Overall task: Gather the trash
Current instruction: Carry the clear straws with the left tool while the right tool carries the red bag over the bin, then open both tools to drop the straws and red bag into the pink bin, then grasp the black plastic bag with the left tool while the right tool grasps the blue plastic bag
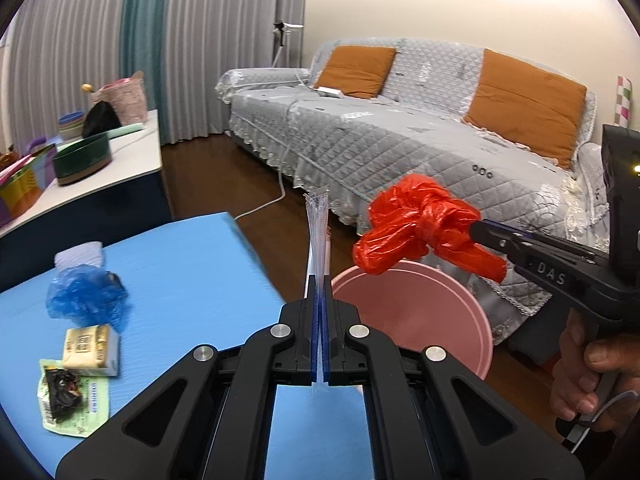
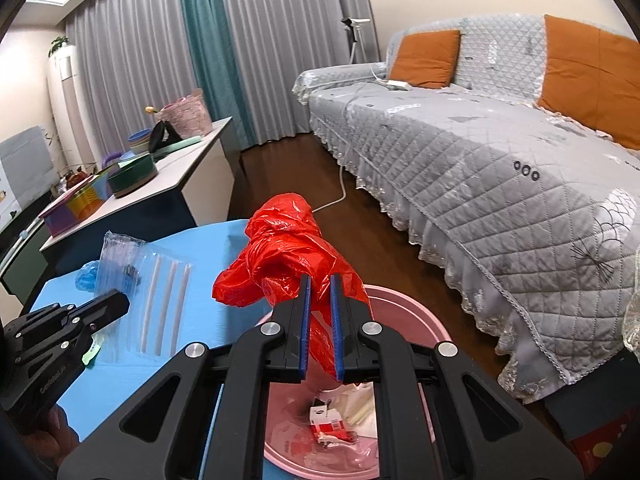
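My left gripper [image 1: 319, 286] is shut on a clear plastic bag of white straws [image 1: 318, 236], seen edge-on and standing up between the pads. In the right wrist view that clear bag [image 2: 160, 284] hangs flat from the left gripper [image 2: 118, 302] over the blue table [image 2: 208, 320]. My right gripper [image 2: 320, 280] is shut on a crumpled red plastic bag [image 2: 288, 248], held above the pink bin [image 2: 404, 304]. From the left, the red bag [image 1: 420, 228] and right gripper [image 1: 482, 232] hover over the bin [image 1: 424, 312]. Trash lies inside the bin.
On the blue table [image 1: 180, 264] lie a crumpled blue bag [image 1: 80, 292], a small box [image 1: 92, 346] and a green wrapper [image 1: 72, 396]. A grey-covered sofa [image 1: 420, 132] runs along the right. A white side table [image 2: 168, 184] with bowls and baskets stands at the left.
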A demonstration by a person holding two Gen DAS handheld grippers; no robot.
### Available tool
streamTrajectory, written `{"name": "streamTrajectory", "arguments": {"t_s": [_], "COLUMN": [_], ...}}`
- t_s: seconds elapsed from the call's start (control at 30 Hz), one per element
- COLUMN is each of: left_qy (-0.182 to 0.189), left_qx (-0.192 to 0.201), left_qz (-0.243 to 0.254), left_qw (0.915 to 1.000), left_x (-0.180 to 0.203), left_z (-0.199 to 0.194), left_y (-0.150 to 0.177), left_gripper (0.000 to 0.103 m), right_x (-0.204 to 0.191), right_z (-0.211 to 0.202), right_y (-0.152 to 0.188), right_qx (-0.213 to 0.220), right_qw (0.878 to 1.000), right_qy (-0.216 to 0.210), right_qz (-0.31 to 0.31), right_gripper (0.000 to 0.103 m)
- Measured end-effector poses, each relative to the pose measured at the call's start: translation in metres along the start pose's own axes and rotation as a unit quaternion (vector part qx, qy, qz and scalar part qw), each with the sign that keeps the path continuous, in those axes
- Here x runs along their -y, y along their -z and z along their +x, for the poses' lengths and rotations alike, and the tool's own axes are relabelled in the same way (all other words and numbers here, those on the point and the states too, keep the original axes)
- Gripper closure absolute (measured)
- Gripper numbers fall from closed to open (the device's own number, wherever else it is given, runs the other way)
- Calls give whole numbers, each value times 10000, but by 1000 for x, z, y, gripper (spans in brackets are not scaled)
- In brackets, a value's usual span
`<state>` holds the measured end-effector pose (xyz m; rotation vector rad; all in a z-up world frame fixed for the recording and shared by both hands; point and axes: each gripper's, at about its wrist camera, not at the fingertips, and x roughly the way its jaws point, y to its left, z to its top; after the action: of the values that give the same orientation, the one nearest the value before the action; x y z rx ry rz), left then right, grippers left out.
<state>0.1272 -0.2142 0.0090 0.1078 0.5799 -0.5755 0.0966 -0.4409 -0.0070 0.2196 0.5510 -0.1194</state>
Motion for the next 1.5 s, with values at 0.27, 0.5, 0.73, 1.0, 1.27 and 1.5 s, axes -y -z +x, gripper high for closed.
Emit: {"name": "streamTrajectory", "arguments": {"t_s": [0.27,0.5,0.73,1.0,1.27,1.5], "left_qy": [212,504,476,541,617,432], "left_qx": [-14,-150,-122,147,454,662], "left_qz": [47,-28,-81,-494,-762,-797], "left_qw": [9998,9986,9988,9972,9942,9937], "left_x": [21,31,31,26,32,25], "left_z": [7,17,14,-28,-76,-118], "left_y": [-5,-13,-16,-49,-82,-110], "left_gripper": [102,96,92,92,92,92], "right_x": [14,17,28,21,-4,-35], "right_z": [-1,2,-2,-13,-15,-16], "right_y": [2,0,-5,-17,-30,-38], "right_qx": [-4,-44,36,248,374,463], "right_qw": [9999,9995,9981,9979,9982,9977], "right_qy": [129,265,441,366,89,-190], "right_qz": [57,141,437,464,456,456], "right_gripper": [93,81,55,55,55,55]}}
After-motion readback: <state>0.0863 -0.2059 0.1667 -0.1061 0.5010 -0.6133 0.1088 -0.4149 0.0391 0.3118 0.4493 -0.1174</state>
